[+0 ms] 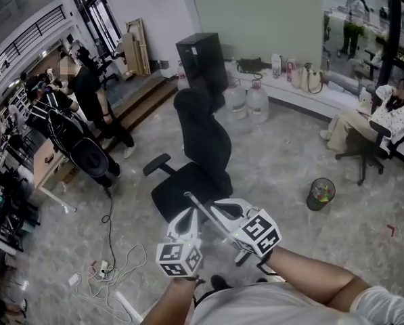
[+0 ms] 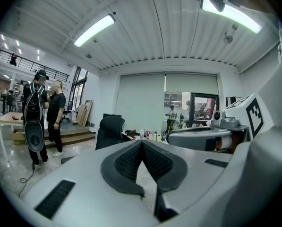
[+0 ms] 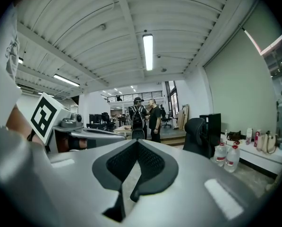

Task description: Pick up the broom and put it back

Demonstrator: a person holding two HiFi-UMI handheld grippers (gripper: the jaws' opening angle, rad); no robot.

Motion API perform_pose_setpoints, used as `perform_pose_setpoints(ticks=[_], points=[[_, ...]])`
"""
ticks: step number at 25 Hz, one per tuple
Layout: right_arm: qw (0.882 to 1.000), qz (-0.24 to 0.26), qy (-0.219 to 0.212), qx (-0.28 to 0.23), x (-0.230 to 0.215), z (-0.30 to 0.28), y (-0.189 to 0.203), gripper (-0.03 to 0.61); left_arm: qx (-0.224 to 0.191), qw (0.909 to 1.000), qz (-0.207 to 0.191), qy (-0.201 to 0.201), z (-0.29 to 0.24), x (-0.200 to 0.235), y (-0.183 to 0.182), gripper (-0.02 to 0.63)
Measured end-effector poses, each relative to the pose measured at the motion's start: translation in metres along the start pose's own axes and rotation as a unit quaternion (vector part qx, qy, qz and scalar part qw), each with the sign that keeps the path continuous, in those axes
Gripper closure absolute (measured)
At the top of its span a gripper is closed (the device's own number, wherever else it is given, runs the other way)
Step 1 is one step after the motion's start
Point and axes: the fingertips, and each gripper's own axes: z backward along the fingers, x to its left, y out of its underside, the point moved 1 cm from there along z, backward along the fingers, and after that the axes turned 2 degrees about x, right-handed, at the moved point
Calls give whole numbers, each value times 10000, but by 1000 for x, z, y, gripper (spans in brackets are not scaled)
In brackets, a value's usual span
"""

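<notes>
Both grippers are held up side by side in front of me, pointing across the room at a black office chair (image 1: pixel 202 154). My left gripper (image 2: pixel 141 142) has its dark ribbed pads touching at the tips with nothing between them. My right gripper (image 3: pixel 137 141) is shut in the same way and is empty. In the head view the left gripper (image 1: pixel 190 214) and right gripper (image 1: pixel 219 207) sit close together. A thin pale rod (image 1: pixel 212 221) slants between them toward the chair. I cannot tell whether it is the broom's handle. No broom head shows in any view.
The chair stands on a marbled floor. Two water jugs (image 1: pixel 248 101) and a black cabinet (image 1: pixel 202 61) are behind it. A small bin (image 1: pixel 321 193) sits to the right, near a seated person (image 1: pixel 381 117). Loose cables (image 1: pixel 107 269) and two standing people (image 1: pixel 86 107) are on the left.
</notes>
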Motion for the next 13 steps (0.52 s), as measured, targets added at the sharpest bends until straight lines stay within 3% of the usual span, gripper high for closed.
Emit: perform_pose_setpoints(ticks=[13], points=[[9998, 164, -146, -11, 22, 3, -6, 577, -39, 9997, 138, -215, 24, 8, 3, 609]])
